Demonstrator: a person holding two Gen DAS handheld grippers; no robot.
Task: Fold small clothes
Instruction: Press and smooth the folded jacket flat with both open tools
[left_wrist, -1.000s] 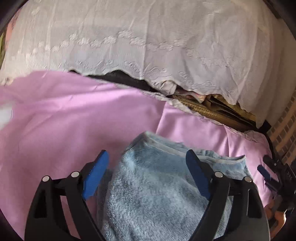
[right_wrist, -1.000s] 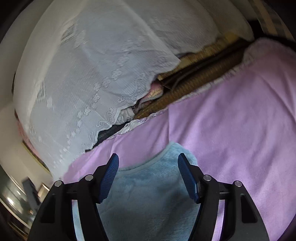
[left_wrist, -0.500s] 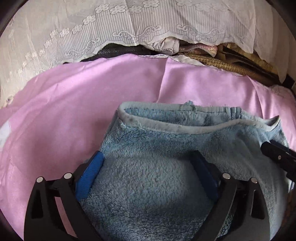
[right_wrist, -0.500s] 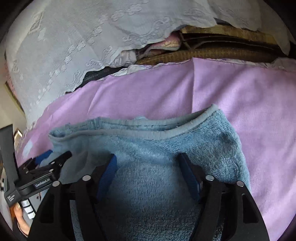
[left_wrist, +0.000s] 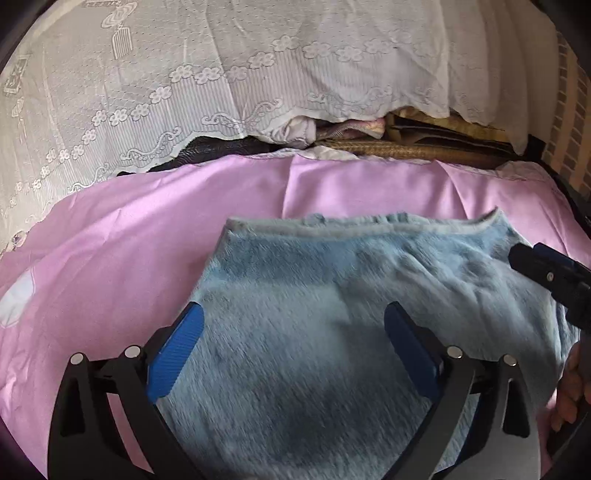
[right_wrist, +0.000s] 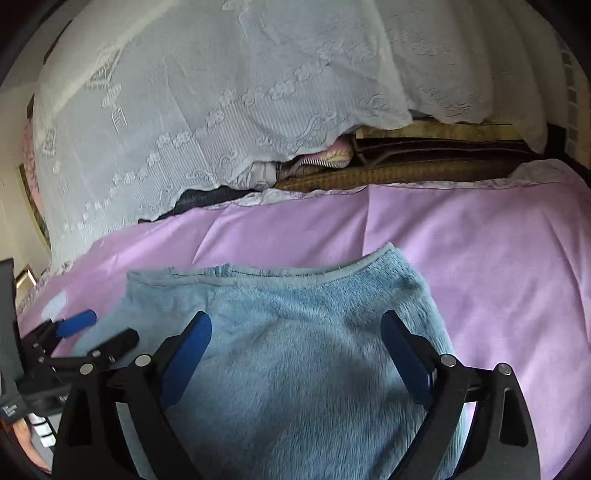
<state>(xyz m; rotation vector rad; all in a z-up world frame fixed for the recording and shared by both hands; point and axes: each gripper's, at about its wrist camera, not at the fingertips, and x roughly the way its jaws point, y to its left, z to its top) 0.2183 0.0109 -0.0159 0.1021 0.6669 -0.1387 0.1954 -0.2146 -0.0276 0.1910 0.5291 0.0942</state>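
1. At the far left we saw a pink cotton bedsheet (left_wrist: 110, 258) spread flat as the work surface, with a white lace curtain (left_wrist: 221, 74) hanging behind it.
2. Our left gripper (left_wrist: 293, 345) had just been widening; its blue pads (left_wrist: 175, 354) stood far apart over the cloth and pressed on nothing, so it held nothing.
3. In the middle lay the small light-blue fleece garment (left_wrist: 314, 295), resting on the sheet directly under both tools, its hemmed edge (right_wrist: 258, 275) turned toward the curtain.
4. We judged the fleece light, soft and limp: it would sag and bunch unless both ends were lifted together, and its plush pile should give the pads a sure, non-slippery hold.
5. We reckoned the best hold was the 2 corners of the thicker hemmed edge, 1 per tool, pinching through all layers.
6. Our right gripper (right_wrist: 295, 343) had also just been spreading; nothing sat clamped between its jaws, which straddled the right half of the garment.
7. At the far right, bare pink sheet offered room to lay the fold.
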